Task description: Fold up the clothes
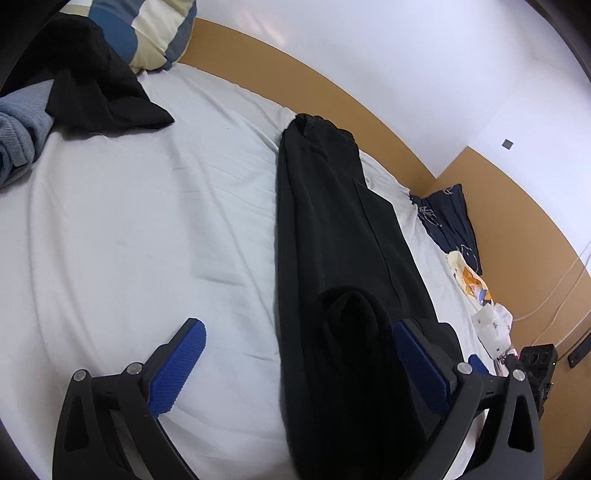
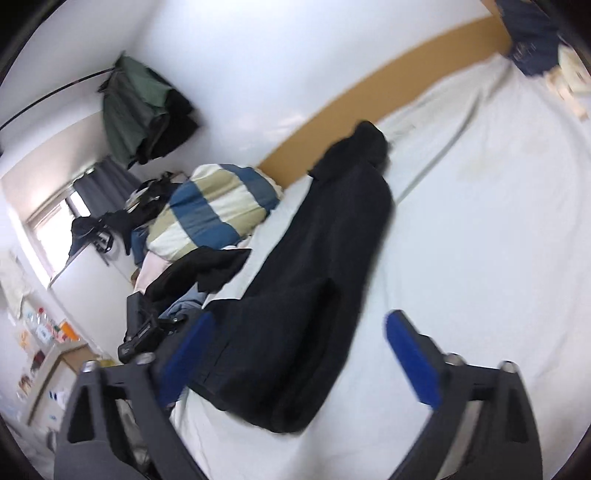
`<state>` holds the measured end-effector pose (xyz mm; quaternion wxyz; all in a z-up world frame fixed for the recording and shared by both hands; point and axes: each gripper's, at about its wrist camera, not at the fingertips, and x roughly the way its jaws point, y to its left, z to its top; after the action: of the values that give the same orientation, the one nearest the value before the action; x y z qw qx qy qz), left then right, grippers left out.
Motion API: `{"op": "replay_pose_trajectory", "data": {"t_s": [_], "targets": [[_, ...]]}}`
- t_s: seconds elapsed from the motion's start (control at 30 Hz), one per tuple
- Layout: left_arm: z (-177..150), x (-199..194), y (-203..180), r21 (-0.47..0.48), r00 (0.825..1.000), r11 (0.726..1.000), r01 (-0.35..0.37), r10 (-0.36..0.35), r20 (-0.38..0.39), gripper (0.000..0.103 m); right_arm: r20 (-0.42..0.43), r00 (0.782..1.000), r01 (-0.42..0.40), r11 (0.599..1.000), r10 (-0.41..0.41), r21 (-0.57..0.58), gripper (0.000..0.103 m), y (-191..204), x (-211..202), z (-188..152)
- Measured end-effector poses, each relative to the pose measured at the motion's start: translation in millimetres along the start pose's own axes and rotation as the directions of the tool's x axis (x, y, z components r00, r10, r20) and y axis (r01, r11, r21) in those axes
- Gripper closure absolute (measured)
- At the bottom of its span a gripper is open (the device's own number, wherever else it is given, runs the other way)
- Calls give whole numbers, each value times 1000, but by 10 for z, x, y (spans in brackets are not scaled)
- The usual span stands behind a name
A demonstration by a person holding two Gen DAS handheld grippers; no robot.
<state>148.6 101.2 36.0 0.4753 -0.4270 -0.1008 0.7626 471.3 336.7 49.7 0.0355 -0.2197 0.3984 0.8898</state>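
A: The black trousers (image 1: 332,236) lie lengthwise on the bed (image 1: 147,221), narrowed to one long strip, a raised bunch at the near end; shorter folds remain.

B: The left tool (image 1: 295,354) and the right tool (image 2: 299,350) both gape, holding nothing. More clothes (image 1: 92,92) sit heaped by the pillow (image 1: 147,29). The right view is blurred, so whether the tools touch cloth is unclear.
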Motion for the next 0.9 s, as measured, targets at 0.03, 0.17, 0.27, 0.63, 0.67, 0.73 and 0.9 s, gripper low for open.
{"op": "replay_pose_trajectory", "data": {"t_s": [0.03, 0.17, 0.27, 0.63, 0.67, 0.73, 0.9], "targets": [[-14, 11, -17, 6, 1000, 1000, 14, -14, -15, 1, 11, 1000, -1, 1000, 1, -3, 0, 8, -22, -6], [-140, -60, -33, 15, 994, 996, 86, -85, -73, 1, 60, 998, 10, 1000, -9, -23, 1, 53, -116, -32], [-197, -250, -56, 25, 1000, 1000, -1, 2, -24, 2, 138, 986, 112, 982, -91, -152, 1, 299, -240, -123], [-652, -830, -1311, 779, 957, 564, -276, 233, 171, 1, 96, 937, 146, 128, -337, -981, 2, 1750, 128, -1026], [-729, -779, -1405, 812, 953, 511, -283, 242, 180, 1, 90, 924, 116, 50, -372, -992, 2, 1783, 252, -1101], [-857, -714, -1507, 846, 947, 443, -296, 253, 198, 1, 94, 893, 72, -68, -440, -995, 7, 1763, 499, -1222], [-971, -684, -1393, 858, 930, 394, -329, 294, 222, 1, 112, 835, 3, -200, -538, -980, 24, 1502, 793, -1313]]}}
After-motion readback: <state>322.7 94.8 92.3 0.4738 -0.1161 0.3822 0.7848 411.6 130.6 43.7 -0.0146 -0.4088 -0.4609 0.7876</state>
